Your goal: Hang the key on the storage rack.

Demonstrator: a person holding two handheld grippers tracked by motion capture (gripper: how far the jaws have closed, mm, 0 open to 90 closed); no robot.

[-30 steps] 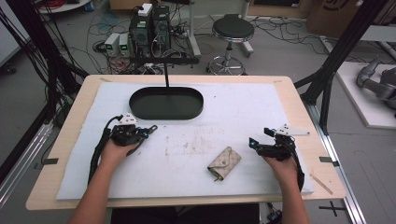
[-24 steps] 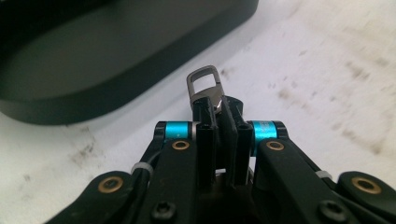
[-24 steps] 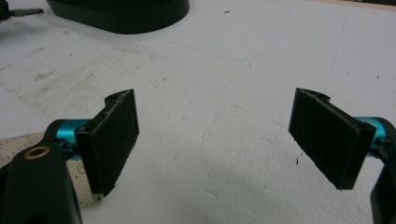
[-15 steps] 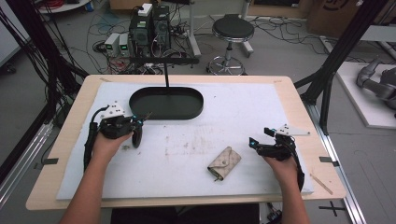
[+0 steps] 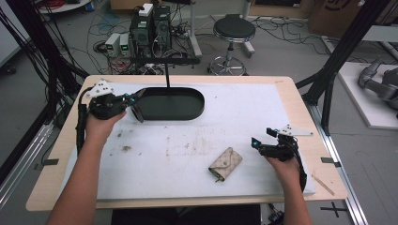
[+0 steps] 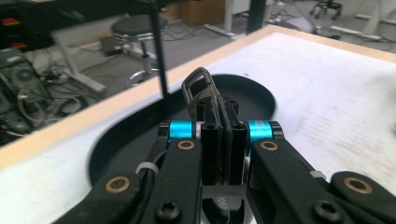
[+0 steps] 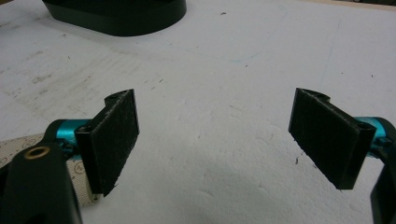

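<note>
Two grippers were seen over a white mat (image 5: 263,117). Nearest, the right gripper (image 7: 215,140) was held with jaws wide apart beside a beige pouch (image 5: 225,163). Farther off, the left gripper (image 6: 219,140) was clamped on a dark clip (image 6: 203,91) above the black tray (image 5: 171,104).

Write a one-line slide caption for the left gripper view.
Left gripper shut on a dark clip-like object, held over the near rim of the black oval tray.
</note>
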